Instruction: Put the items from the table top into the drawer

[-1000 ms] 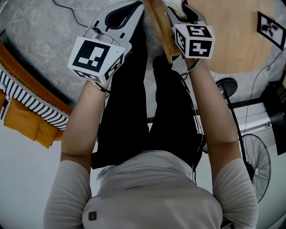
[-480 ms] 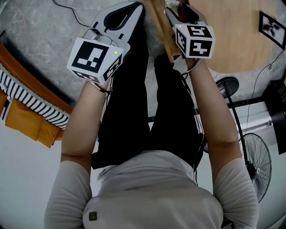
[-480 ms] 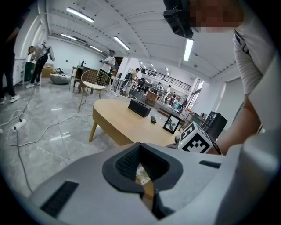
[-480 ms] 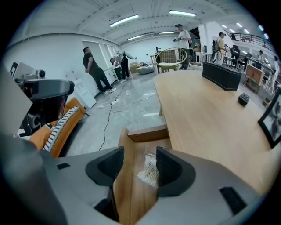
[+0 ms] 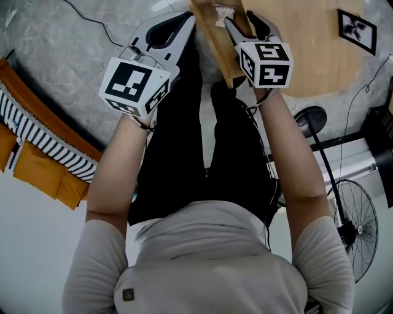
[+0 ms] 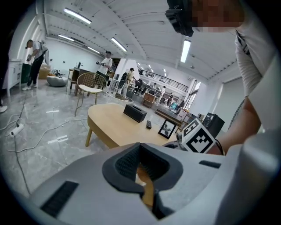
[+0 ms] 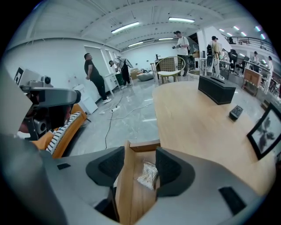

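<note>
The open wooden drawer [image 5: 212,37] juts from the table's edge below my hands. A clear bag of thin pale sticks [image 7: 147,176] lies on the drawer's floor, and the bag [image 5: 224,11] also shows in the head view. My right gripper [image 7: 139,160] hovers just above it. Its jaws have just been opening and now stand open astride the drawer's side wall [image 7: 125,189], touching neither the wall nor the bag. In the head view the right gripper [image 5: 245,18] is over the drawer. My left gripper [image 5: 187,11] is beside the drawer's left side, and this left gripper [image 6: 140,147] is shut on nothing.
On the pale wooden table [image 7: 197,114] stand a black box [image 7: 215,89], a remote [image 7: 235,112] and a picture frame [image 7: 265,132]. An orange sofa with a striped cloth [image 5: 37,141] lies left, a fan [image 5: 353,224] right. Cables cross the grey floor; people stand far off.
Both grippers have risen a little over the drawer. The bag now shows lying in the drawer, free of the right jaws.
</note>
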The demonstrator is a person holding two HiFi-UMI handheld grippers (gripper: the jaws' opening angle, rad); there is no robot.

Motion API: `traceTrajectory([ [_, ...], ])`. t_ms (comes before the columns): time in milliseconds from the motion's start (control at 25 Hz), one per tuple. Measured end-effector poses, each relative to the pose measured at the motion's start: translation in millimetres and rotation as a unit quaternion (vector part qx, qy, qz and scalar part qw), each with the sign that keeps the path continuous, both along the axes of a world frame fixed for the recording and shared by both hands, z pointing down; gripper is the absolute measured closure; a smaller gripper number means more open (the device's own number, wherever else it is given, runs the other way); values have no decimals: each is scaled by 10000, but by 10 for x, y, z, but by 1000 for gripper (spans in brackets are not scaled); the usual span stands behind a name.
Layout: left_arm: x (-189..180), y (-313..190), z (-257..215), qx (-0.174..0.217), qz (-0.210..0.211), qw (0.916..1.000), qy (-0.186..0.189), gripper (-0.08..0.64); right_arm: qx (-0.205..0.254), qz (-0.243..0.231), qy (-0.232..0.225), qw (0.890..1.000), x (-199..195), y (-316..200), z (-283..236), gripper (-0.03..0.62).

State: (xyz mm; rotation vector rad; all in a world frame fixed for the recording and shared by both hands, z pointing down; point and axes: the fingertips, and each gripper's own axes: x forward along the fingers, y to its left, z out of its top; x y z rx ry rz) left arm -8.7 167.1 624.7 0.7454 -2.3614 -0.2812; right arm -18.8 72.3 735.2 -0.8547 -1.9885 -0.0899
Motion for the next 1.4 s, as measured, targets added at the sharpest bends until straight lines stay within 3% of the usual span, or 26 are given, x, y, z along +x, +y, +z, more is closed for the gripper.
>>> traceTrajectory([
  [280,-11,-204,-582,26,128,9999,-113,551,-150,41,-364,9992,-111,-225,-751,394],
  [720,-87,-664,-2420,74,454,9946,-930,551,-580,100,-1501,9869,-168,-603,-2893,488],
  [840,-126,-874,-3020,131,597,9896,-1303,551,-767,189,-1928,9781,-198,-724,-3613,508],
  [1040,86,-1209,-3948,62,739,9815,-1763,551,-1077,265,-2509,9616,94,-1048,-4771,532],
  [1400,335,-1834,-5184,222,873,9596,-2666,551,-1294,539,-3396,9300,345,-1829,-6092,555],
])
